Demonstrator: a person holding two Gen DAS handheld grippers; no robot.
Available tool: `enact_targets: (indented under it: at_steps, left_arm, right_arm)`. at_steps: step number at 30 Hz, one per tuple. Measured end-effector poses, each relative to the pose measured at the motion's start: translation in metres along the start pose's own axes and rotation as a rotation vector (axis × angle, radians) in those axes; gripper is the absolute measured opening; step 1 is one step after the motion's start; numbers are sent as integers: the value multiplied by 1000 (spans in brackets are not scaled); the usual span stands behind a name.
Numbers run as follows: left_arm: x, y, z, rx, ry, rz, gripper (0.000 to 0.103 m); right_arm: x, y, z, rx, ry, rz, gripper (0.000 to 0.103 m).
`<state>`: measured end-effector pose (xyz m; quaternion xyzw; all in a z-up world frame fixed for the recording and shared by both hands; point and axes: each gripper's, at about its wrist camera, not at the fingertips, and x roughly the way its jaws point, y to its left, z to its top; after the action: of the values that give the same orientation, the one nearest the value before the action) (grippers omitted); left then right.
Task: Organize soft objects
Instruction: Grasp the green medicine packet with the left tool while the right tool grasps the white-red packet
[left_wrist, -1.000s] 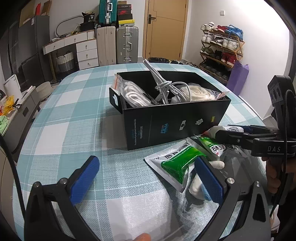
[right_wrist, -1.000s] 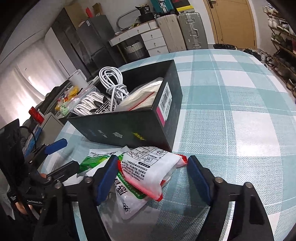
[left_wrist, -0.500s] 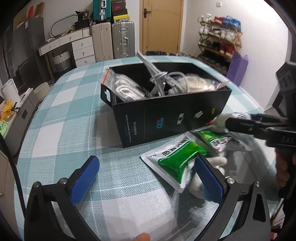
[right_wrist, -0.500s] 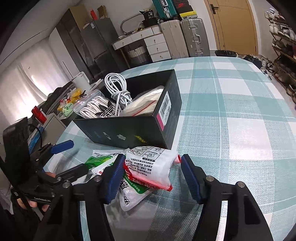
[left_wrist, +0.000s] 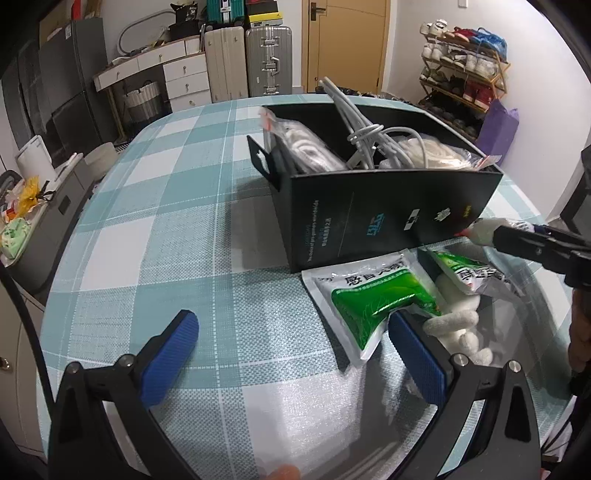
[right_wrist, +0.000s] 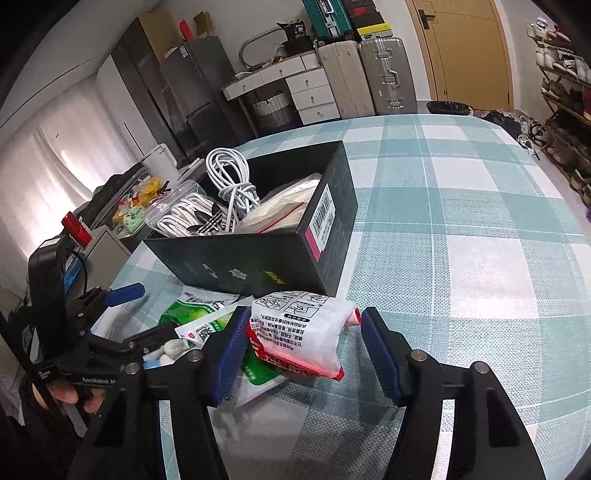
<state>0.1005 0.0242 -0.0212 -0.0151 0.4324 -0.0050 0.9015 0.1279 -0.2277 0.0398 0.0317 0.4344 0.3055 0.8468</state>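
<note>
Right wrist view: a white packet with red edging (right_wrist: 295, 332) lies on the checked desk (right_wrist: 461, 258) between the right tool (right_wrist: 301, 345)'s blue pads, which have just been closing; the left pad touches it, the right pad stands just clear. At 12 o'clock sits a black box (right_wrist: 258, 258) holding white cables (right_wrist: 231, 181) and bagged items. At 9 o'clock lie green packets (right_wrist: 192, 314). The left tool (left_wrist: 291, 354) stands wide apart over bare desk, a green packet (left_wrist: 373, 299) by its right pad.
</note>
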Motion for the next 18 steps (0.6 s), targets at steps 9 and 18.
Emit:
enact_targets:
  at_steps: [9, 18]
  left_arm:
    - [3, -16, 12, -4, -2, -77, 103]
    - [22, -15, 19, -45, 62, -68, 103]
  right_arm:
    - [-2, 0, 1, -4, -8, -4, 63]
    - [-3, -1, 1, -4, -10, -8, 63]
